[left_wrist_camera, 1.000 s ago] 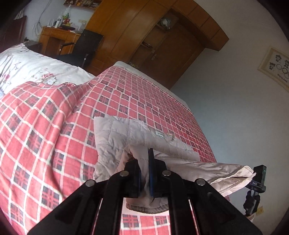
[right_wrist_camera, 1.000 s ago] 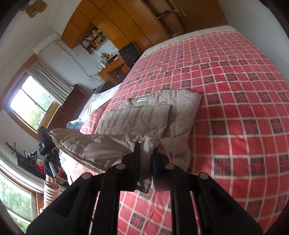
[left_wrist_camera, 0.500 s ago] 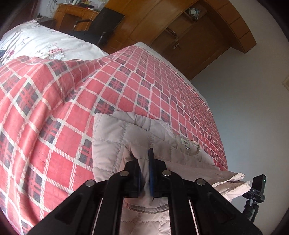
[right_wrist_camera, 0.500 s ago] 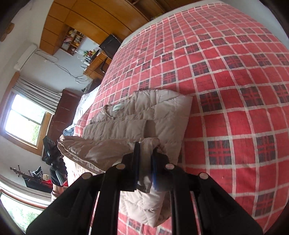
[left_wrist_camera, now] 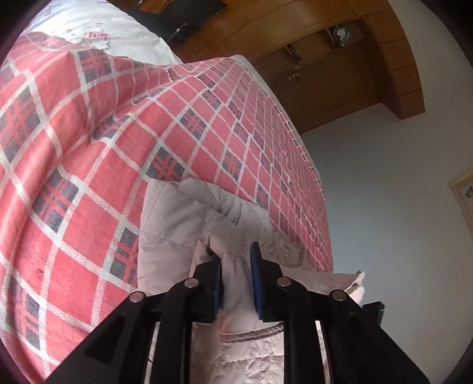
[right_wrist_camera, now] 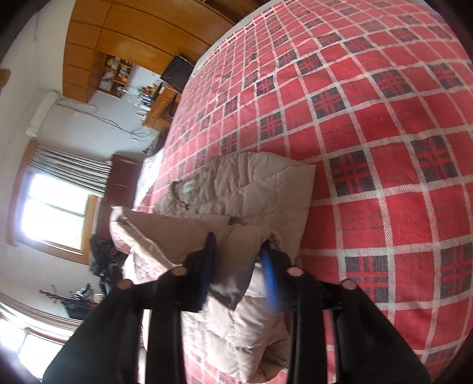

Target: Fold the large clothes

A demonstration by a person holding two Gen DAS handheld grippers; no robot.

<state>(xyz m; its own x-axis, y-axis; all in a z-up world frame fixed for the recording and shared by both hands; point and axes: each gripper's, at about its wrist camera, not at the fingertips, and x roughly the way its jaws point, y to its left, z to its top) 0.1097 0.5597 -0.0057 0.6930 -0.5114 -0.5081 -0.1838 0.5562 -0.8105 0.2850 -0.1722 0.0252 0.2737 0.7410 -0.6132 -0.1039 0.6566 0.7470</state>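
Observation:
A beige quilted jacket (left_wrist_camera: 165,230) lies folded on the red plaid bedspread (left_wrist_camera: 88,165), its collar label facing up. My left gripper (left_wrist_camera: 235,257) stands open over the jacket's near edge, a fold of fabric loose between its blue pads. In the right wrist view the jacket (right_wrist_camera: 260,189) has its lower half doubled over towards the collar. My right gripper (right_wrist_camera: 236,245) is open wide, and the folded hem sits between its fingers without being pinched. The bedspread (right_wrist_camera: 384,147) stretches away to the right.
A wooden wardrobe (left_wrist_camera: 340,73) stands behind the bed's far end. A white floral quilt (left_wrist_camera: 97,26) and a black chair (left_wrist_camera: 177,14) are at the upper left. A bright window (right_wrist_camera: 53,212) and a wooden desk (right_wrist_camera: 159,103) lie beyond the bed.
Both grippers carried the jacket's hem forward and down onto the collar half. Their fingers, shut on the fabric before, have spread apart and let it go.

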